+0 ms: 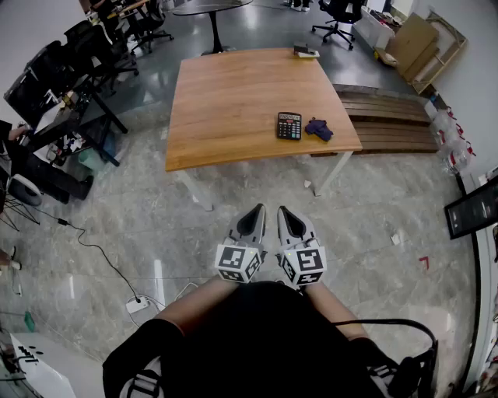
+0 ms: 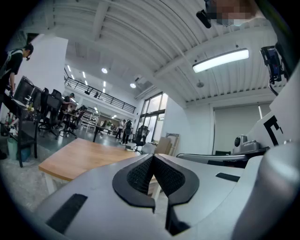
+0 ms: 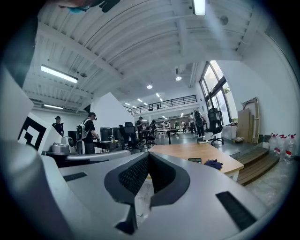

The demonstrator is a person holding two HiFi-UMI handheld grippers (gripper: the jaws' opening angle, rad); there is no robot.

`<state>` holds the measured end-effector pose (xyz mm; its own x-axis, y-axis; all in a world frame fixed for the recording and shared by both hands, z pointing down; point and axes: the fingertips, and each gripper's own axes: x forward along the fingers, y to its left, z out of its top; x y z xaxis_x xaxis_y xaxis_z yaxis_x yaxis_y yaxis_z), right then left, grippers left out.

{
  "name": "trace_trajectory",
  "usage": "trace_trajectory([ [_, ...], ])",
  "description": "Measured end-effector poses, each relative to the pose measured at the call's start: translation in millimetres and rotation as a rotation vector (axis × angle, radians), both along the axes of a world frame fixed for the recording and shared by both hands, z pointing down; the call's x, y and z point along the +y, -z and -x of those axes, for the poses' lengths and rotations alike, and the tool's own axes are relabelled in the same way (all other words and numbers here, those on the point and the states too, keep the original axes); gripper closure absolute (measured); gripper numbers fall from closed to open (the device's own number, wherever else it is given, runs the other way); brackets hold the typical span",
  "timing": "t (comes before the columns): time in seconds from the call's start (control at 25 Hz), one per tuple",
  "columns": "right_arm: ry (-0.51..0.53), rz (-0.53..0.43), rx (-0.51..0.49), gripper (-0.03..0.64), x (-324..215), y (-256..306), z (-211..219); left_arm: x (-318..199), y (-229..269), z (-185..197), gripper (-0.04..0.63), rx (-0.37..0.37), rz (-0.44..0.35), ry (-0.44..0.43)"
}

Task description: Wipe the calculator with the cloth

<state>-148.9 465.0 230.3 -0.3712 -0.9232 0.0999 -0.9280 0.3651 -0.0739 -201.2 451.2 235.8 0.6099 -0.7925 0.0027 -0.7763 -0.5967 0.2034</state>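
The head view looks steeply down from above on the left claw (image 1: pixel 255 211) and right claw (image 1: pixel 286 213), with the desk (image 1: pixel 233 101) well ahead, while the left gripper view and right gripper view each look level along their own claw toward that same distant desk.

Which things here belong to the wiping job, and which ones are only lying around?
For the job: calculator, cloth, left gripper, right gripper.
Just lying about: cardboard, office chair, power strip, wooden platform.

The person holds the left gripper (image 1: pixel 253 220) and right gripper (image 1: pixel 289 220) side by side before the waist, pointing level, both with jaws closed and empty.
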Motion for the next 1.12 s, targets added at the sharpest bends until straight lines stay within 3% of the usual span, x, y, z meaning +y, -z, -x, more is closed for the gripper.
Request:
trace_trajectory([
  [0.8, 0.0, 0.009, 0.001, 0.603, 0, -3, -16, -2, -3, -16, 0.589, -0.023, 0.016, 0.008],
  [1.0, -0.011, 0.026, -0.055, 0.603, -3, -3, -38, -3, 0, -35, 0.589, -0.033, 0.011, 0.003],
  [1.12, -0.041, 0.017, -0.029, 0.603, -4, -3, -59, -2, 2, -51, 0.589, -0.044, 0.003, 0.013],
])
